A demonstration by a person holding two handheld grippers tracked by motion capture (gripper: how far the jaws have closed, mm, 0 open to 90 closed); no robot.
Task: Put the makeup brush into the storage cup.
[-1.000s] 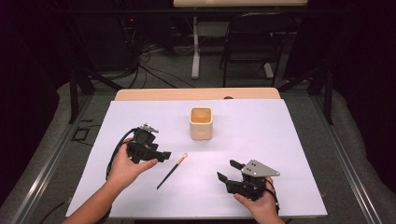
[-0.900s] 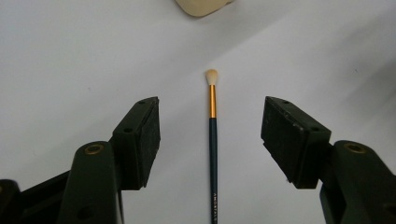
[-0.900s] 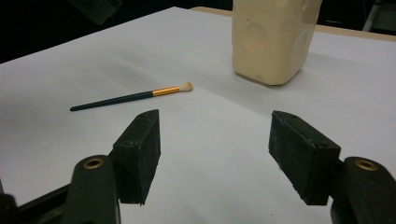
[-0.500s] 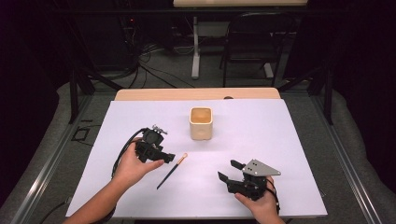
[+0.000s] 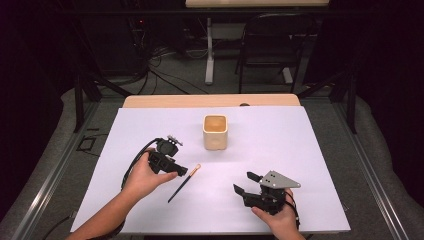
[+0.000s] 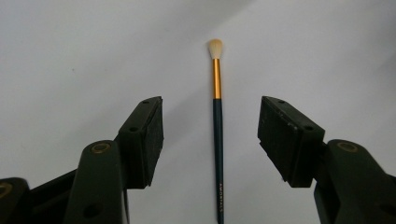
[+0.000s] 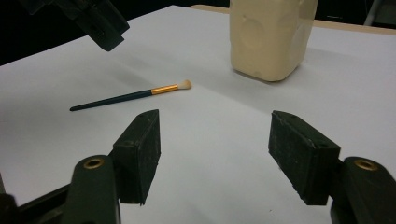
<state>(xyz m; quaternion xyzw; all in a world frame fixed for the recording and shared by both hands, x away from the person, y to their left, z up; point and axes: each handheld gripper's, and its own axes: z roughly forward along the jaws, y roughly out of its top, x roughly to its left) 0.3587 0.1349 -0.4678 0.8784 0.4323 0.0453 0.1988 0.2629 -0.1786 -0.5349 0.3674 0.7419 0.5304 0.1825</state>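
White covering spans the table (image 5: 300,150), where a brush (image 5: 184,183) lies flat near a cream cup (image 5: 215,132). Left gripper (image 6: 210,135) hangs over the brush, fingers apart and not touching it. Right gripper (image 7: 215,154) sits well apart, fingers spread.

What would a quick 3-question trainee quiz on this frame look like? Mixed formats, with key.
1. True or false: the left gripper is shut on the makeup brush.
2. Multiple choice: the brush's bristle tip points toward
A. the cream square cup
B. the right gripper
C. the person's side of the table
3. Fill in: in the left gripper view, the brush handle lies ____ the two open jaws.

Key
1. False. The jaws are open, and the brush lies flat on the white table cover.
2. A.
3. Between, touching neither jaw.
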